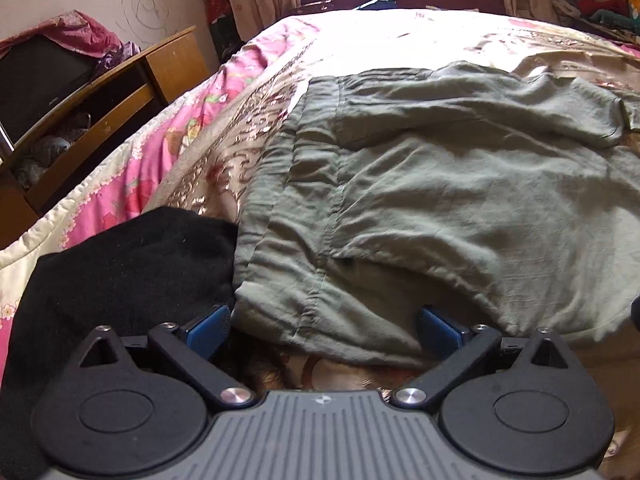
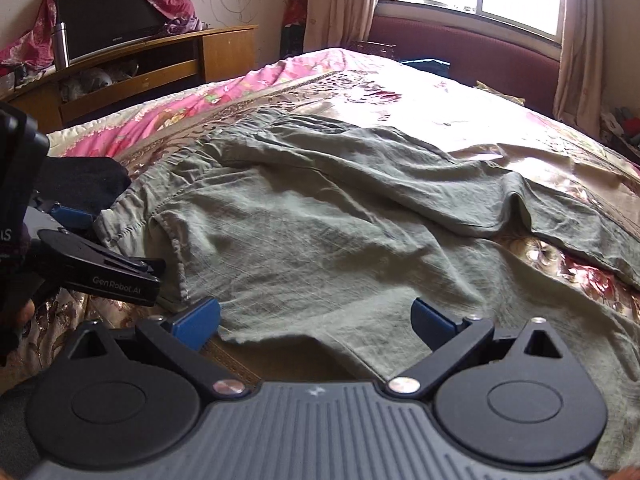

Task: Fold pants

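Left claw (image 1: 324,330) first: blue pads spread wide, jaws set either side of the near corner of the pants' waistband, cloth between them but not pinched. Whether the pads brush the fabric is hard to tell. Just to its left, a black garment (image 1: 128,272) lies bunched on the bed, touching the waistband edge.

The olive-green pants (image 1: 440,184) lie flat and wrinkled on the floral bedspread (image 1: 208,120), waistband to the left, legs running off to the right, so the long axis goes across the bed, left to right. One leg lies partly over the other.

Across to the right claw (image 2: 316,318): also gaping wide, blue pads apart, straddling the near hem-edge of the pants (image 2: 320,216) below the waist area, nothing gripped. In this view the left claw (image 2: 120,276) shows side-on at the waistband corner, and the legs split toward the right, bedspread (image 2: 552,256) showing between them.
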Tool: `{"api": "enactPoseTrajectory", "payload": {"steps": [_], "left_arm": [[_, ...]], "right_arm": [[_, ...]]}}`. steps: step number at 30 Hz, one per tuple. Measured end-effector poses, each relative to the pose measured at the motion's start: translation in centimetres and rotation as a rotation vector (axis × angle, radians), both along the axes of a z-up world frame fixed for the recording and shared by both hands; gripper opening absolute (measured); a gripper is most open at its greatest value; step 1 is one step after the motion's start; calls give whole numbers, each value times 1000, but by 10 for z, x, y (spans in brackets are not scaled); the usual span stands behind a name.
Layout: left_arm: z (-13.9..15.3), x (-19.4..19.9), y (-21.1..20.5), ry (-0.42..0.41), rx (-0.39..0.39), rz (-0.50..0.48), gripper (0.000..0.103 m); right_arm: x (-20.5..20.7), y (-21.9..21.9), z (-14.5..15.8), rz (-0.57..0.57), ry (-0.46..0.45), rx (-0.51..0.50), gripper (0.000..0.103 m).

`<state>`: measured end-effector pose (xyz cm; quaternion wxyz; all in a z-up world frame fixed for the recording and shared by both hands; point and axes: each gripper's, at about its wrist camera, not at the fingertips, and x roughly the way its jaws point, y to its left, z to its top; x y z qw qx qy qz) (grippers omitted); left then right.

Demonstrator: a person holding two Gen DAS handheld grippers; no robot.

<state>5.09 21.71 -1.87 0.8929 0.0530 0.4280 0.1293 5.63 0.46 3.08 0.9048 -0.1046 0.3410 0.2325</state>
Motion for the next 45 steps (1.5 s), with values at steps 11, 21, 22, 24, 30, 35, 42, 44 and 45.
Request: {"api": "enactPoseTrajectory", "payload": {"steps": [11, 21, 22, 24, 30, 35, 42, 44, 45], "left_arm": [[7, -28, 51, -13, -71, -76, 96], [42, -53, -1, -67, 47, -126, 95], [47, -54, -11, -81, 37, -149, 95], [56, -54, -35, -108, 9, -210, 95], [55, -30, -140, -108, -76, -431, 95], [45, -16, -219, -59, -127, -556, 95], [44, -18, -270, -31, -89, -641, 95], [43, -19, -274, -21, -77, -645, 95], [43, -19, -275, -17, -74, -646, 95]], "right_arm": [[5, 39, -28, 148, 198, 1, 100], [-5, -86, 3, -164, 157, 64, 99], [-6, -113, 5, -245, 144, 42, 99], [-10, -168, 8, -396, 135, 23, 99], [-36, -309, 10, -782, 115, 103, 99], [-51, -388, -8, -994, 146, 297, 95], [-56, -436, -31, -1105, 140, 582, 59], [-52, -443, -32, -1112, 130, 611, 42], [-50, -448, -33, -1123, 128, 618, 35]]}}
